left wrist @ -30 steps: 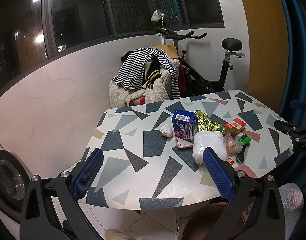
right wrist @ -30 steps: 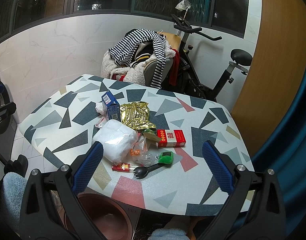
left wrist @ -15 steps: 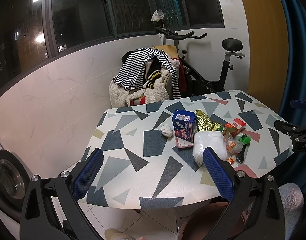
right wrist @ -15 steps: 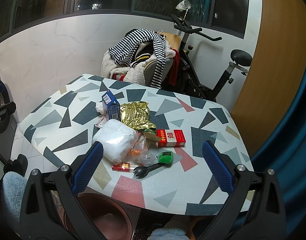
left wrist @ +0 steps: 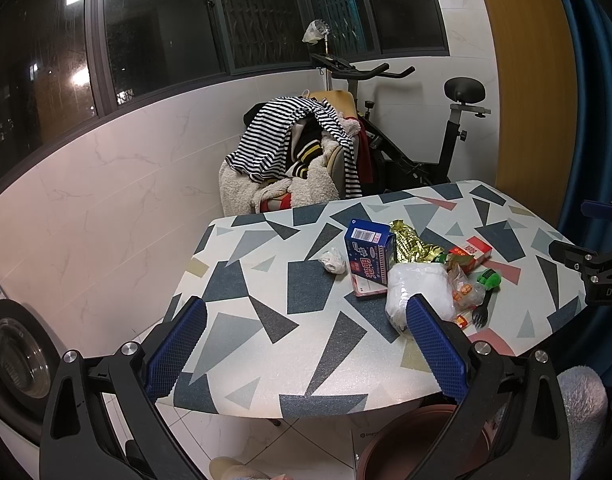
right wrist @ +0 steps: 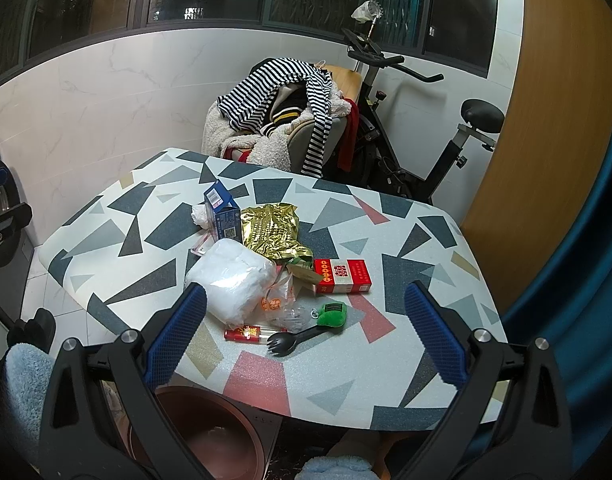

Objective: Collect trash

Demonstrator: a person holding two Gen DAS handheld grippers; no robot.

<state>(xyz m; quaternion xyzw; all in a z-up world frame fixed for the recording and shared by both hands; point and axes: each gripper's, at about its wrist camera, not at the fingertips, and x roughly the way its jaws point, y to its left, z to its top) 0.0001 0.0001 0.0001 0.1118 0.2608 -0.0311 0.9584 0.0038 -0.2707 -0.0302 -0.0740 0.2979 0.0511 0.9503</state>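
A pile of trash lies on the patterned table (right wrist: 406, 376): a white plastic bag (right wrist: 236, 276), a gold foil wrapper (right wrist: 272, 232), a blue carton (right wrist: 223, 216), a red box (right wrist: 342, 276), a black spork (right wrist: 296, 338), a green toy (right wrist: 333, 314), a small red packet (right wrist: 244, 334) and a crumpled tissue (left wrist: 333, 261). My right gripper (right wrist: 305, 336) is open, above the table's near edge, just short of the pile. My left gripper (left wrist: 306, 350) is open and empty, at the table's left side. A brown bin (right wrist: 210, 436) stands on the floor under the near edge.
A chair heaped with striped clothes (right wrist: 282, 120) and an exercise bike (right wrist: 422, 128) stand behind the table. A washing machine (left wrist: 14, 356) is at the left. A wooden panel (right wrist: 546, 120) and blue curtain (right wrist: 586, 260) are on the right.
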